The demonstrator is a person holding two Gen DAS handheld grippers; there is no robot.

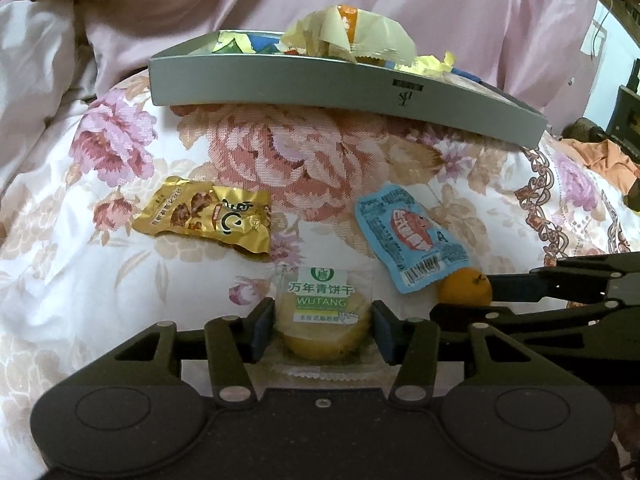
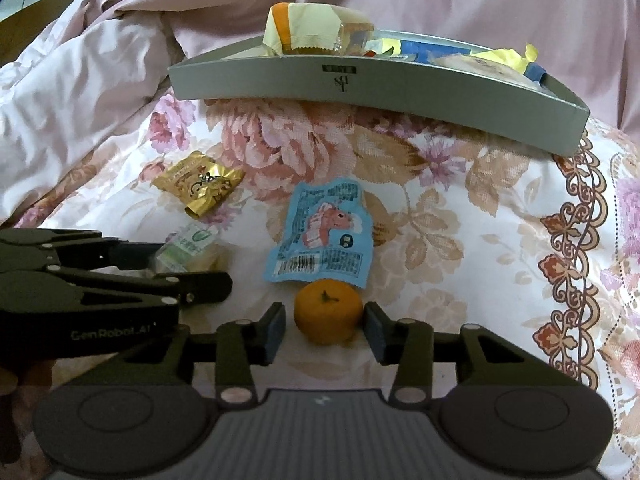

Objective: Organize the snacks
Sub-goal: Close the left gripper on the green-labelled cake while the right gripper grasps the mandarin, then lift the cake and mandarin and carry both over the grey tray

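A clear-wrapped biscuit packet (image 1: 320, 308) with a green label lies on the floral bedspread between the pads of my left gripper (image 1: 324, 332). The pads sit at the wrapper's edges and the jaws stand open. A small orange (image 2: 328, 314) rests between the pads of my right gripper (image 2: 324, 330), which is open and close around it. Beyond them lie a blue shrimp-print packet (image 2: 324, 236) and a gold packet (image 2: 200, 186). A grey tray (image 2: 400, 84) farther back holds several snacks. In the right wrist view the left gripper (image 2: 192, 266) reaches in from the left.
The floral bedspread (image 1: 300, 152) slopes up to the tray (image 1: 320, 84), which overhangs a soft mound. Pink quilt folds (image 1: 440, 0) rise behind and to the left. Orange cloth and dark furniture (image 1: 612, 152) sit at the far right.
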